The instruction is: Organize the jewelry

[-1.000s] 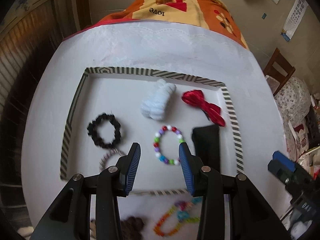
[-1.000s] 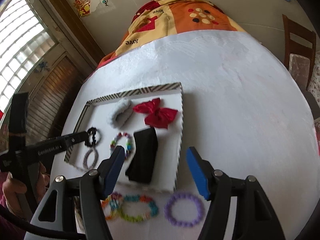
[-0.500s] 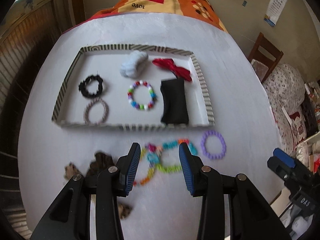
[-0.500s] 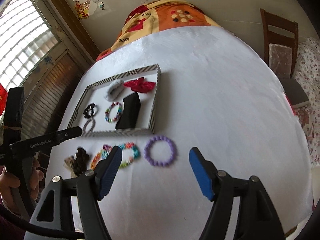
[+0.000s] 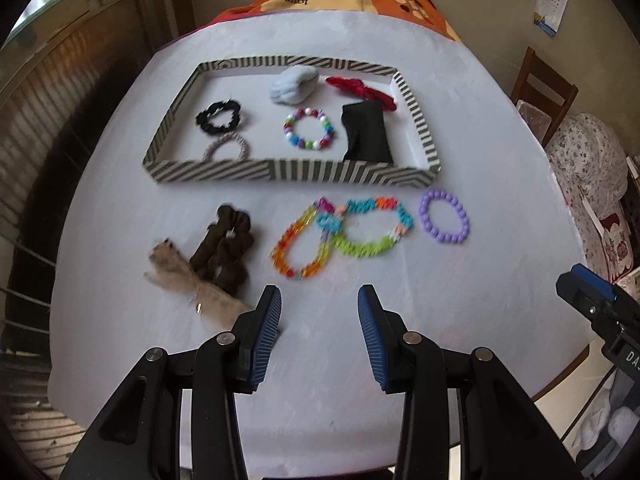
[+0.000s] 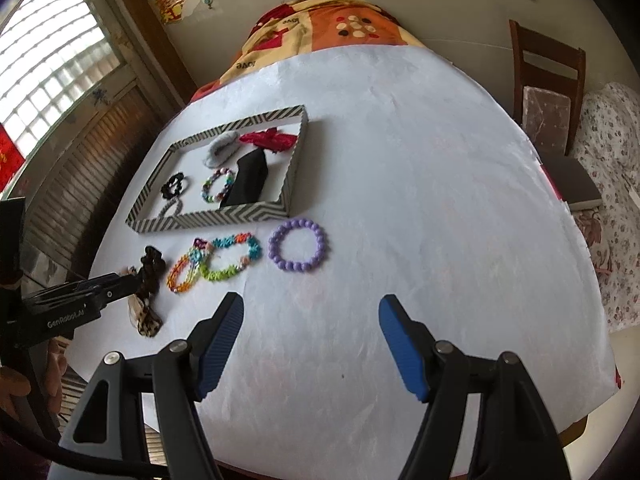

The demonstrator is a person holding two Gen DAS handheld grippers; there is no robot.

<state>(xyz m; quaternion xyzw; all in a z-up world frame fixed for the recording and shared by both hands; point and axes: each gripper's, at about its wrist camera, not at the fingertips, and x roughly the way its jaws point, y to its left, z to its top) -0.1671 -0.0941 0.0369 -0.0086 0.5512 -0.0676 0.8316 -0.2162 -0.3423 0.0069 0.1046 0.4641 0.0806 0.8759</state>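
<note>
Between picks: both tools, left tool (image 5: pixel 319 320) and right tool (image 6: pixel 311 342), spread and empty. Purple bracelet (image 6: pixel 297 249) on table (image 6: pixel 420 200), at 5 o'clock of tray (image 6: pixel 224 219). Next, probably: descend, pinch its rim.

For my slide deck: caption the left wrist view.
Open left gripper above loose bracelets, with the striped tray beyond.
</note>
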